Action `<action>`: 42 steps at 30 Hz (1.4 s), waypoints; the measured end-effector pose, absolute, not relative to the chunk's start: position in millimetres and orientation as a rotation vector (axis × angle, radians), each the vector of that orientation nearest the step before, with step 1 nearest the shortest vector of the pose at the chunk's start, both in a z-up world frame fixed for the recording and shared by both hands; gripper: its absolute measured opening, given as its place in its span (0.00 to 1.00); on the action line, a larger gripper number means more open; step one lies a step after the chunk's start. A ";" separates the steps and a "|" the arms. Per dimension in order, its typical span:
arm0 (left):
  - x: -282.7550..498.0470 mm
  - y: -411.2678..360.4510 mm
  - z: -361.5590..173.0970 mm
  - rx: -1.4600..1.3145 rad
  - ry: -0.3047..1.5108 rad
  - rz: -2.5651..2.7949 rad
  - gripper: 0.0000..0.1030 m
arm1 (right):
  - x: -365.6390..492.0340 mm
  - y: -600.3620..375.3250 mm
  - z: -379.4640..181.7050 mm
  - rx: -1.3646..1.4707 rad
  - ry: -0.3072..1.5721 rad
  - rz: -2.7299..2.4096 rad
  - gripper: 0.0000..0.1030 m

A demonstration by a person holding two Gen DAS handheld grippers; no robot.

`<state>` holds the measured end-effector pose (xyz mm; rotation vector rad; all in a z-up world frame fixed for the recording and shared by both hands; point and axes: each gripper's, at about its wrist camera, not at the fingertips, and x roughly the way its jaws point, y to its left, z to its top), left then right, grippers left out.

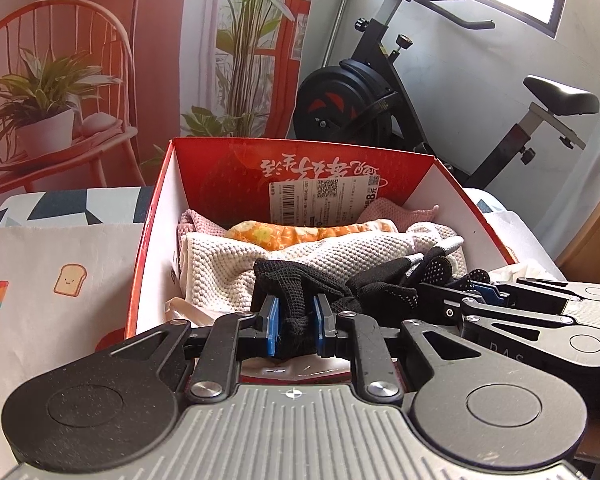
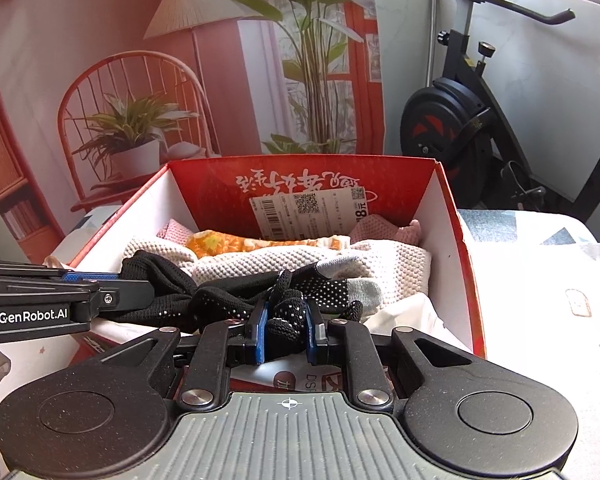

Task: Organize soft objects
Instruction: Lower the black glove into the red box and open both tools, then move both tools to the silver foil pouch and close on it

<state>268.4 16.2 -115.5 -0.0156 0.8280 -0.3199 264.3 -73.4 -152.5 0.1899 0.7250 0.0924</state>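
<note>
Both grippers, left (image 1: 295,322) and right (image 2: 286,328), have jaws clamped on the black dotted gloves (image 1: 380,280) over the red box (image 1: 156,216), lowering and letting go comes next

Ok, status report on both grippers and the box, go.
Left gripper shut on black glove. Right gripper shut on its other end. Glove strung over near end of red box, above white towel. Nothing in the way.
</note>
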 end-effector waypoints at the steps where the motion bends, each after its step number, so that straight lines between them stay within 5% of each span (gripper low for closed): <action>1: 268.6 16.1 -115.3 -0.015 0.829 -0.319 0.18 | 263.2 -72.8 -153.3 0.192 0.722 0.088 0.15; 5: 266.2 13.0 -108.6 0.001 0.799 -0.309 0.23 | 257.6 -73.1 -153.7 0.217 0.695 0.067 0.16; 8: 261.0 11.6 -103.3 0.015 0.772 -0.323 0.44 | 249.9 -75.0 -151.8 0.233 0.652 0.064 0.22; 12: 249.0 13.9 -95.6 0.017 0.711 -0.303 0.56 | 227.6 -68.2 -144.1 0.180 0.508 0.078 0.67; 16: 237.5 18.1 -89.4 -0.008 0.673 -0.310 0.64 | 208.1 -59.4 -141.7 0.105 0.439 0.087 0.76; 31: 187.4 19.0 -114.0 -0.062 0.690 -0.313 0.65 | 140.0 -86.2 -168.3 0.104 0.371 0.063 0.76; 42: 171.8 5.4 -181.2 -0.101 0.875 -0.338 0.64 | 123.7 -112.5 -242.5 0.240 0.577 -0.005 0.73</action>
